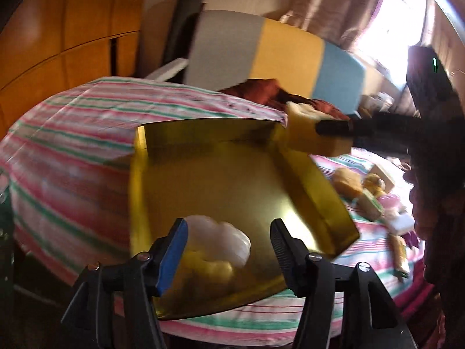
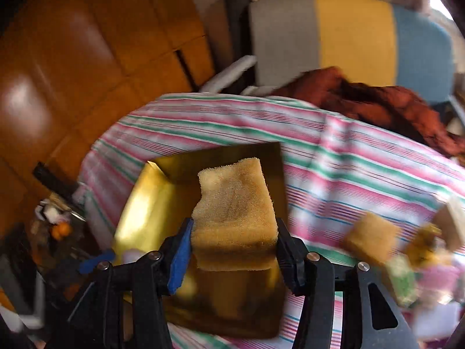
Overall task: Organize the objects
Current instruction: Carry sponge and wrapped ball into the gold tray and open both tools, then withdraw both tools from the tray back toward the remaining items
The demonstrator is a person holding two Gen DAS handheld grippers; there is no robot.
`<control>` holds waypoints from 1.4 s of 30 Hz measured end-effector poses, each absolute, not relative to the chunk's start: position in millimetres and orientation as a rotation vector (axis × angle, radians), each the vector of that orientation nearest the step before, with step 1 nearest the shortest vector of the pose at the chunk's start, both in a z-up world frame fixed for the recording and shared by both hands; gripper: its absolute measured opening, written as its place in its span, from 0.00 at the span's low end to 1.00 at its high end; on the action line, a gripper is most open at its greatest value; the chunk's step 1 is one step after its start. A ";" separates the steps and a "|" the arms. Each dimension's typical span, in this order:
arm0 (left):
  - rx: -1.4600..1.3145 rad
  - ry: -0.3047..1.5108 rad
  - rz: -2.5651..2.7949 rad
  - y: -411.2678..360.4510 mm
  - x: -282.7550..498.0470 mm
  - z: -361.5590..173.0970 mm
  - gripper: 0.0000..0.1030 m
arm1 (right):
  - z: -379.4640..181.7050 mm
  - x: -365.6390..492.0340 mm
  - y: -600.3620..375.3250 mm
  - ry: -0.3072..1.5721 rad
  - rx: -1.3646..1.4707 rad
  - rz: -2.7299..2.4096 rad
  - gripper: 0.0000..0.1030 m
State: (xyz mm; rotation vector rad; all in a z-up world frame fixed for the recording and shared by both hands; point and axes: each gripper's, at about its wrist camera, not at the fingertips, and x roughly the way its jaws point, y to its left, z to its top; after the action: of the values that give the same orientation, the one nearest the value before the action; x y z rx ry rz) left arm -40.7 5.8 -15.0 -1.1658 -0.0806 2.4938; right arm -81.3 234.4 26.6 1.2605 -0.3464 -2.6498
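One sponge [image 2: 234, 212] sits grasped in the right gripper [image 2: 234, 244] jaws above the gold tray [image 2: 139, 212], evidently for depositing. The left gripper [image 1: 228, 250] jaws stand released over the white piece [image 1: 223, 240] already lying in the tray.

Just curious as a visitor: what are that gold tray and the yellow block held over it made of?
Gold tray: probably foil-faced card or thin metal; its mirror-bright surface reflects the block.
Yellow block: looks like foam sponge, matte, finely porous, with a ragged edge.

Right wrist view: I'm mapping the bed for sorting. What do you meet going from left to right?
Gold tray → yellow sponge held in the right gripper → loose sponge cube → pile of small items.
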 end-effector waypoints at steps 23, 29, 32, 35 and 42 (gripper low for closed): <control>-1.165 -0.067 2.733 -22.8 -30.4 -2.7 0.58 | 6.1 -49.7 170.8 -0.022 1.233 -2.759 1.00; -1.159 -0.035 2.738 -16.7 -28.5 0.2 0.58 | 3.9 -33.3 167.0 0.061 1.201 -2.791 1.00; -1.173 -0.033 2.736 -14.3 -25.8 -0.4 0.58 | 3.0 -27.6 166.2 0.060 1.196 -2.790 1.00; -1.168 0.008 2.759 -10.4 -22.8 -0.3 0.58 | 2.3 -22.7 168.1 0.050 1.192 -2.797 1.00; -1.156 0.058 2.722 2.4 -17.6 2.4 0.58 | 1.6 -13.8 177.5 0.009 1.187 -2.822 1.00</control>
State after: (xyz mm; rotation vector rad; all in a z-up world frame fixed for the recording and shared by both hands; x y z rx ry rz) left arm -17.6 2.4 2.4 -1.1556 0.0577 2.7222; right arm -13.8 177.5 1.6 1.1867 0.0092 -2.8221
